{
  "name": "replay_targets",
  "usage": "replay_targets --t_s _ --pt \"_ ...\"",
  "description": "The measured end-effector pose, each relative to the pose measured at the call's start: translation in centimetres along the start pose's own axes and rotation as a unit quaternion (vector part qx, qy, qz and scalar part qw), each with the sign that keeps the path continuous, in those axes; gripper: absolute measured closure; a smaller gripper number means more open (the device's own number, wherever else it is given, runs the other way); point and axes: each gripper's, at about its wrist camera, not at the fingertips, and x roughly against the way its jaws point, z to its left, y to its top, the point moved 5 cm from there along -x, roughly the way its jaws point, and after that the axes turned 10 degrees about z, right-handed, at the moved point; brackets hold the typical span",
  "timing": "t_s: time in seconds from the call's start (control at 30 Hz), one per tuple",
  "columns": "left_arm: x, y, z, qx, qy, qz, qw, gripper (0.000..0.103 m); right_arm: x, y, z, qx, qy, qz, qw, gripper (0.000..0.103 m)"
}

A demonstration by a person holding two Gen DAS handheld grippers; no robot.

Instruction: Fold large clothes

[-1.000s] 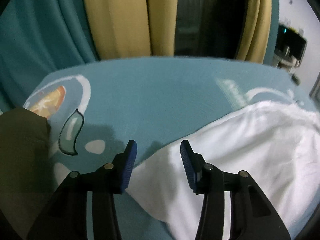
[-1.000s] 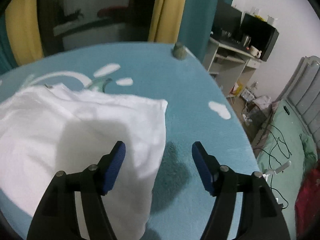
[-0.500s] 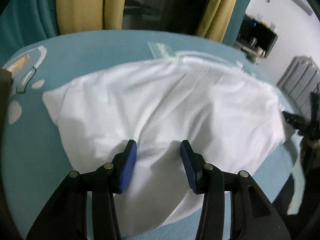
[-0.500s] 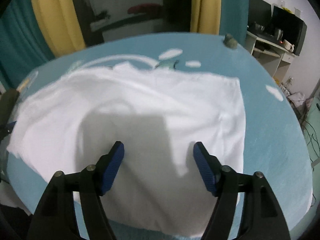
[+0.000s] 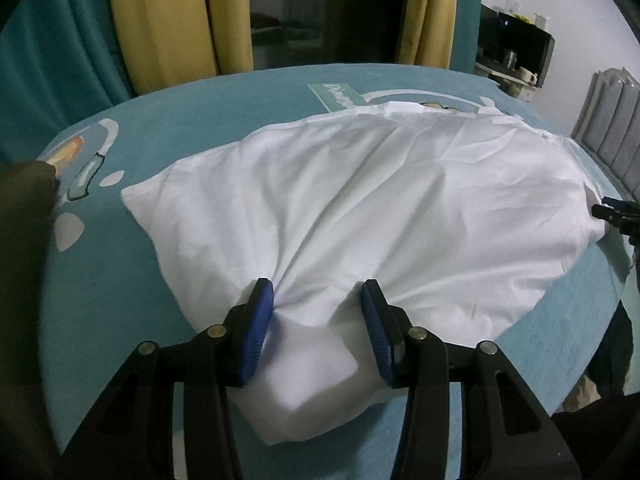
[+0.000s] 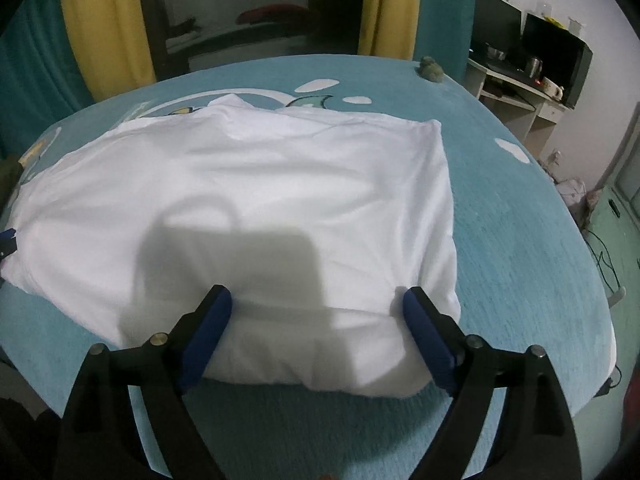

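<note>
The left view alone showed a dark cloth [image 5: 24,216] at 9 o'clock and the right gripper [image 5: 612,214] at 3 o'clock; the right view alone showed a small green lump [image 6: 431,70] at 1 o'clock. The shirt [image 5: 360,208] lay on the teal bed [image 5: 192,120], its long axis running 9 to 3. The left gripper [image 5: 318,308] stood spread, fabric bunched between its pads. The right gripper [image 6: 316,312] spread wide, straddling the near edge.

Partial print on the bed cover

The teal bed cover [image 5: 248,104] bears a pale label [image 5: 340,98] reading "Dino…", cut off by the white garment [image 5: 380,200].
</note>
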Motion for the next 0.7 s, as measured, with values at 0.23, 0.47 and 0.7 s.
replay_targets --t_s 0.23,0.47,0.7 --pt "0.5 -0.4 2.9 0.025 -0.015 0.003 0.9996 0.055 0.5 -1.1 -0.3 0.004 0.001 -0.004 1.000 0.014" --pt "1.3 -1.3 3.8 0.036 -0.003 0.012 0.9993 0.055 1.5 -2.7 -0.4 0.012 -0.010 -0.001 1.000 0.014" --pt "4.8 -0.8 3.7 0.050 -0.013 -0.043 0.9978 0.055 4.6 -3.5 -2.1 -0.034 -0.008 -0.028 0.999 0.010"
